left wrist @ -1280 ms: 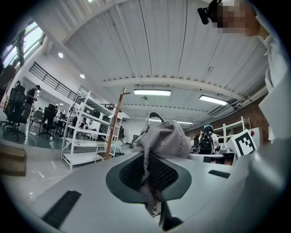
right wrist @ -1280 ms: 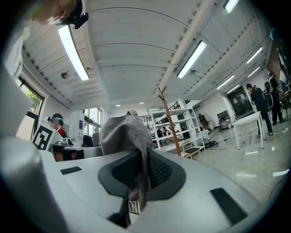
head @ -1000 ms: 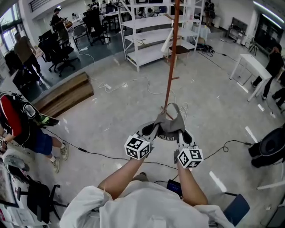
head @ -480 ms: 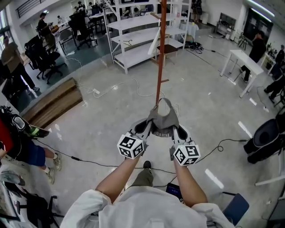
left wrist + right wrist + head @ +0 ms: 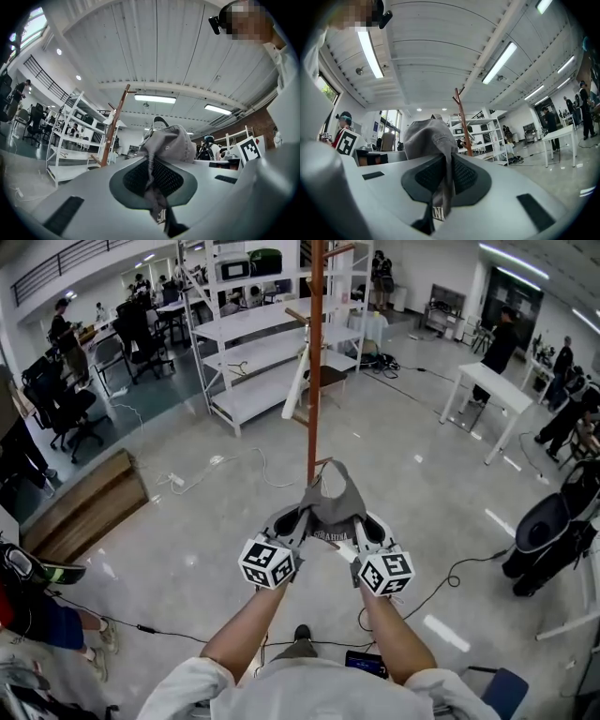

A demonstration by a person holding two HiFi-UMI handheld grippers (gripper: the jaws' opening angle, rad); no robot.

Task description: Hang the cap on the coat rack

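Note:
A grey cap (image 5: 330,505) hangs stretched between my two grippers, held up in front of me. My left gripper (image 5: 292,521) is shut on the cap's left edge (image 5: 159,154), with cloth pinched between its jaws. My right gripper (image 5: 364,529) is shut on the right edge (image 5: 436,159) in the same way. The coat rack (image 5: 315,352) is a tall reddish-brown wooden pole with short pegs, straight ahead just beyond the cap. It also rises in the left gripper view as a slanted pole (image 5: 117,122) and in the right gripper view behind the cap (image 5: 463,123).
White metal shelving (image 5: 253,343) stands behind the rack. A white table (image 5: 492,395) is at the right, a black bin (image 5: 544,540) at the far right. Cables (image 5: 234,465) trail over the floor. People and office chairs (image 5: 75,409) are at the left and back.
I have stepped closer to the rack, which now stands taller in view. Both grippers have stayed shut on the cap and risen slightly with it.

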